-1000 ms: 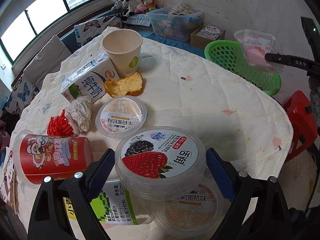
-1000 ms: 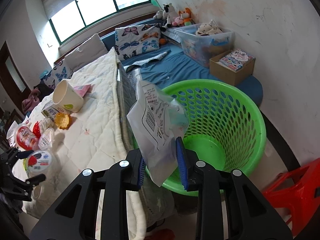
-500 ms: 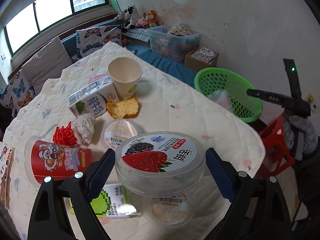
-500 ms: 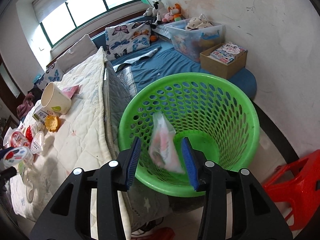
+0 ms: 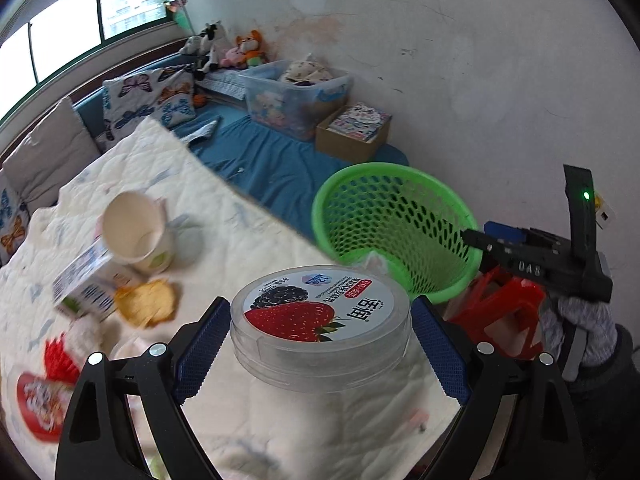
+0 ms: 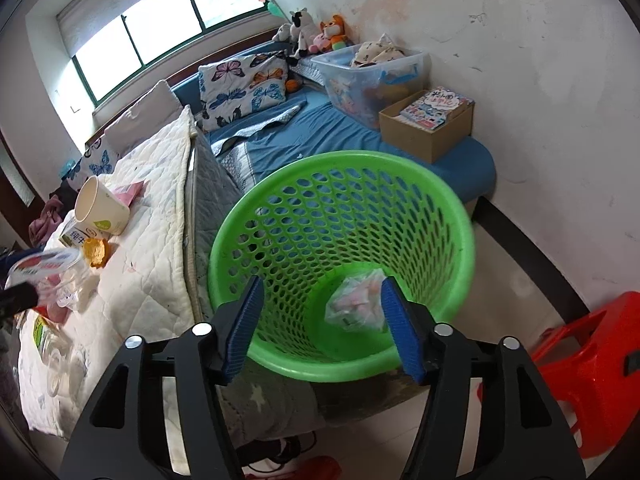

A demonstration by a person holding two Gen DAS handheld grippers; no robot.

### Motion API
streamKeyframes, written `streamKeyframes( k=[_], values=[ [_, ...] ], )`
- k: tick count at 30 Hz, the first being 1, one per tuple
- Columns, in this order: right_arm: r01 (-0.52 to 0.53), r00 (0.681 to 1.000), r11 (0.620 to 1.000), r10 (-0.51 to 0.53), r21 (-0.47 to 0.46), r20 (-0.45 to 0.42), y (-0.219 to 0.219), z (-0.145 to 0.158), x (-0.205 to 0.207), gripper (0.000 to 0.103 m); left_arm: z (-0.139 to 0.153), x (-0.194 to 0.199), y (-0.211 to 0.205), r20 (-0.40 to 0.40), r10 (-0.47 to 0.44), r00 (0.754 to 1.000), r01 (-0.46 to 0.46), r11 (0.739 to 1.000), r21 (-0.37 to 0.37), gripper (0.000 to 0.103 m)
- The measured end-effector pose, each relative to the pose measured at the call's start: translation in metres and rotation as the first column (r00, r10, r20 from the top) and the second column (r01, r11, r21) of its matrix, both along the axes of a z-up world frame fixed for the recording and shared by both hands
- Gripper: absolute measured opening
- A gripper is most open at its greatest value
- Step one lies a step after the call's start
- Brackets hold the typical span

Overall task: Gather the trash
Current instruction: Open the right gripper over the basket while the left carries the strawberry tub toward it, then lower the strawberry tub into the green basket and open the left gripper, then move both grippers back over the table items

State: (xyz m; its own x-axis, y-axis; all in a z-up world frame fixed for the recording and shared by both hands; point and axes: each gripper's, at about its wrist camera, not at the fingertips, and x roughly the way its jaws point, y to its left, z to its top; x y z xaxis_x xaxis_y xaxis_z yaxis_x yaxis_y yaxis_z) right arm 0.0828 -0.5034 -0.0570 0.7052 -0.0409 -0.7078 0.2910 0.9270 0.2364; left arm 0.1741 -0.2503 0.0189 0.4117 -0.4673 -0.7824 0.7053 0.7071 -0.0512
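My left gripper (image 5: 320, 344) is shut on a clear plastic tub with a strawberry lid (image 5: 320, 320), lifted off the quilted bed (image 5: 240, 248). The green mesh basket (image 5: 404, 216) stands beyond the bed's edge. In the right wrist view my right gripper (image 6: 322, 324) hangs over the basket (image 6: 440, 216), its jaws opening with nothing between them. A crumpled plastic wrapper (image 6: 356, 304) lies on the basket's bottom. On the bed remain a paper cup (image 5: 136, 232), a milk carton (image 5: 84, 284), a bread piece (image 5: 146, 302) and a red snack can (image 5: 40, 400).
A red plastic stool (image 6: 592, 356) stands right of the basket. A blue mat (image 6: 320, 136) holds a cardboard box of books (image 6: 428, 120) and a clear storage bin (image 6: 372, 76). Pillows and plush toys line the window wall. A gloved hand (image 5: 580, 320) holds the right gripper.
The right gripper opened and let the plastic wrapper fall into the basket. The left gripper lifted the strawberry tub off the bed and swung towards the basket.
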Motion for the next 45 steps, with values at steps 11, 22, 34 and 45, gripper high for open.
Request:
streamKeyframes(
  k=[11, 22, 34, 45],
  values=[
    [0.041, 0.999, 0.999, -0.041, 0.027, 0.005, -0.023, -0.008, -0.029, 0.066, -0.034, 0.032, -0.123, -0.080, -0.072, 0.994, 0.077, 0.995, 0.063, 0.088],
    [0.084, 0.996, 0.994, -0.082, 0.065, -0.031, -0.040, -0.027, -0.047, 0.066, -0.059, 0.060, -0.185, -0.135, -0.046, 0.990, 0.047, 0.999, 0.004, 0.090],
    [0.043, 0.999, 0.998, -0.044, 0.048, 0.006, -0.022, -0.014, -0.059, 0.066, -0.019, 0.039, -0.131, -0.088, -0.001, 0.996, -0.005, 0.998, -0.069, 0.090],
    [-0.150, 0.987, 0.989, 0.150, -0.009, 0.065, 0.047, 0.018, -0.054, 0.076, 0.018, 0.003, -0.002, -0.031, 0.145, 0.989, -0.148, 0.978, -0.146, 0.090]
  ],
)
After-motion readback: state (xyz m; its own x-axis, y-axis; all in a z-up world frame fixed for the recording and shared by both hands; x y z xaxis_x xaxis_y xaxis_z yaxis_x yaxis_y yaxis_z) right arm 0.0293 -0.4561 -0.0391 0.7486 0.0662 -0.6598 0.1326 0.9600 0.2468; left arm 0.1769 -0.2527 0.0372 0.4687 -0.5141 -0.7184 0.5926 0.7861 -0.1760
